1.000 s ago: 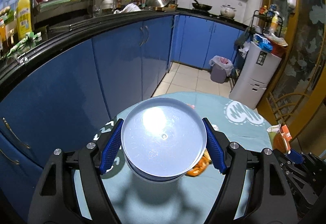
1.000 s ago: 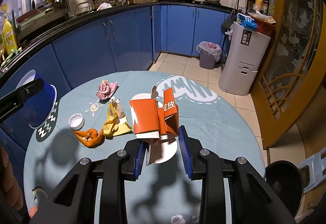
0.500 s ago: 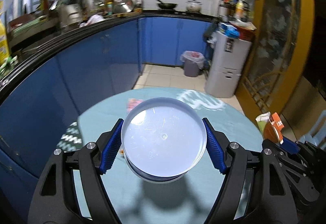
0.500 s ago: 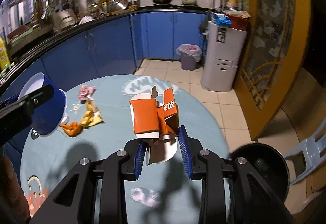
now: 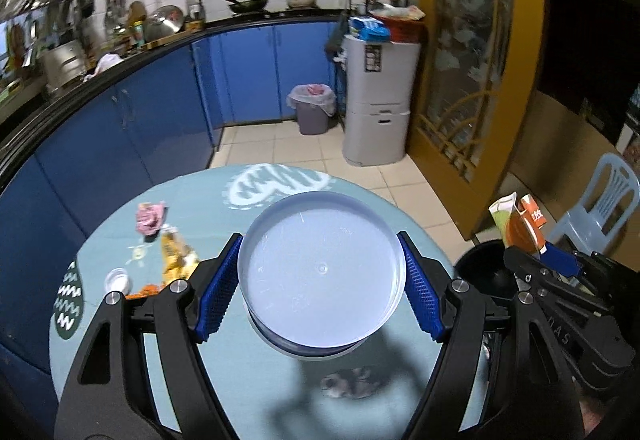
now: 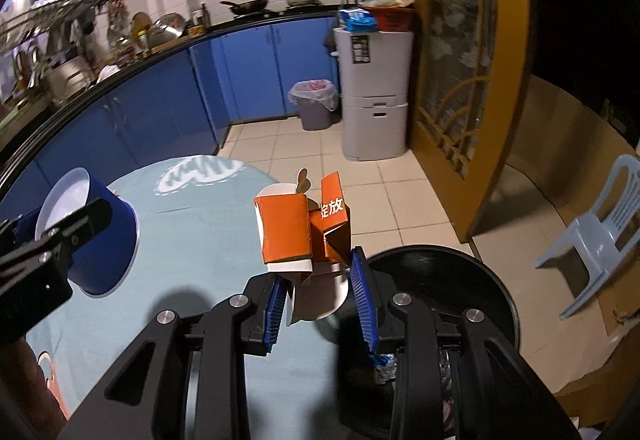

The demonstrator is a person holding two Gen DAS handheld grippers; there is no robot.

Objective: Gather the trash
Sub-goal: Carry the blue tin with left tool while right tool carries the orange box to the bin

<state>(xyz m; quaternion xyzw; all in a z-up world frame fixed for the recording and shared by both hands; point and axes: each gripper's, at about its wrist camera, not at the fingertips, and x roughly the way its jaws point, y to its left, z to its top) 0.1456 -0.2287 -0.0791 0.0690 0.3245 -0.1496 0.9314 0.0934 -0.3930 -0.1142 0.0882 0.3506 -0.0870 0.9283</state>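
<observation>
My left gripper (image 5: 320, 294) is shut on a blue bowl with a white inside (image 5: 320, 276), held on its side above the round table (image 5: 256, 372); the bowl also shows in the right wrist view (image 6: 92, 236). My right gripper (image 6: 320, 300) is shut on an orange and white carton (image 6: 296, 232), held at the table's right edge, over the rim of a black bin (image 6: 472, 296). The carton shows at the right of the left wrist view (image 5: 520, 224). On the table lie a pink wad (image 5: 149, 218), a yellow wrapper (image 5: 174, 254), a white cap (image 5: 117, 279) and an orange scrap (image 5: 144, 290).
The black bin (image 5: 478, 268) stands on the floor right of the table, with foil trash inside (image 6: 384, 364). A pale plastic chair (image 6: 600, 232) stands further right. Blue cabinets (image 5: 160, 112), a grey lined bin (image 5: 312, 108) and a grey unit (image 5: 378, 100) line the back.
Both grippers have swung to the right with their loads. The carton has moved from above the table's middle to its right edge, over the black bin. Both grips are unchanged.
</observation>
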